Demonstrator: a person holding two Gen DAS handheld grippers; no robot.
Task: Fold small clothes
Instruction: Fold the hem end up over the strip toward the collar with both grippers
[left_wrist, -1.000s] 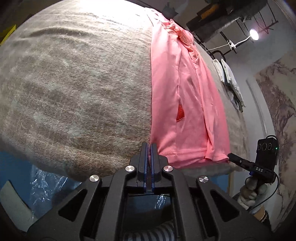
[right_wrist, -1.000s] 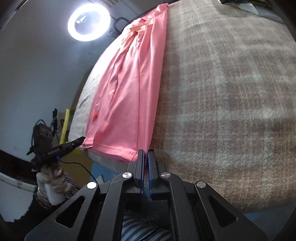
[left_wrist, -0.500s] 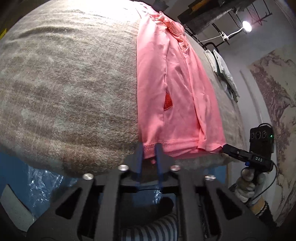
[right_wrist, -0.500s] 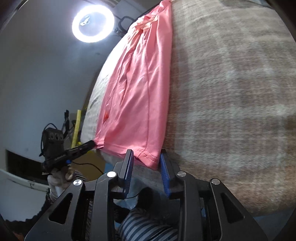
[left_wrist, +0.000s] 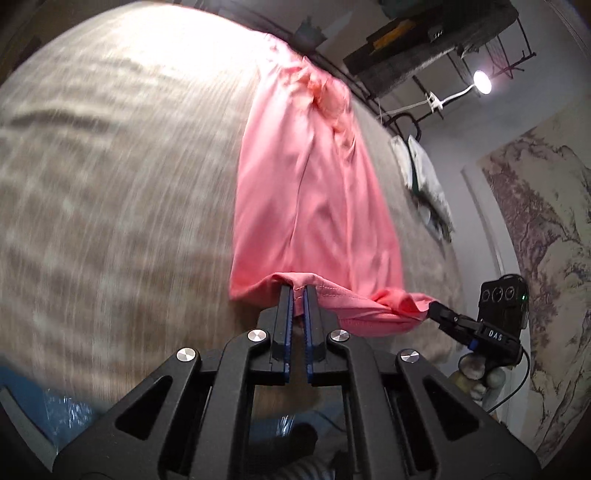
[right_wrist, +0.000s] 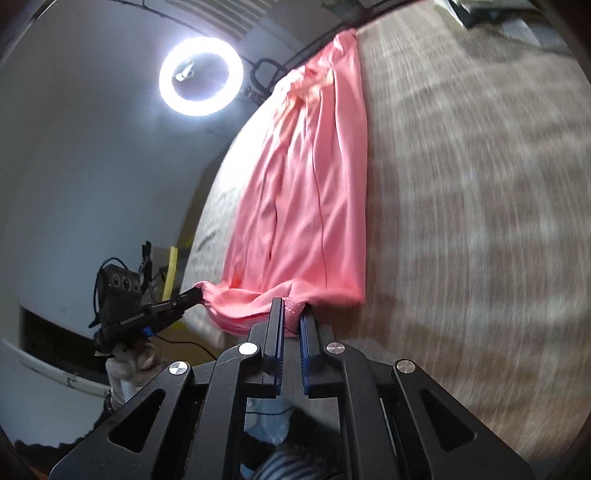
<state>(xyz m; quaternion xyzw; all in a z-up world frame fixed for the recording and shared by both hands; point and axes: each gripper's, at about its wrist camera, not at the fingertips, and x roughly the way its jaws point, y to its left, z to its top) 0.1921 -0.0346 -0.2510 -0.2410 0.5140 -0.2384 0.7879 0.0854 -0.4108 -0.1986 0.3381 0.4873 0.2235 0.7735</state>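
A pink shirt (left_wrist: 314, 192) (right_wrist: 310, 214) lies lengthwise on the blanket-covered table (left_wrist: 110, 184) (right_wrist: 480, 184), folded into a long narrow strip. My left gripper (left_wrist: 298, 290) is closing on the near hem at its left corner, and the cloth is pinched between the pads. My right gripper (right_wrist: 291, 304) is closing on the hem at the right corner, also with cloth between the pads. The hem sags between the two and is raised off the blanket. Each view shows the other gripper (left_wrist: 437, 310) (right_wrist: 194, 295) holding its corner.
Crumpled white clothes (left_wrist: 424, 177) lie at the table's right edge. A ring light (right_wrist: 201, 75) stands beyond the left edge and a small lamp (left_wrist: 482, 82) under a dark shelf at the back. The table's near edge is just under the grippers.
Both grippers opened around the shirt's near hem, closed on it, and lifted it forward off the blanket. The hem now bunches and sags between them.
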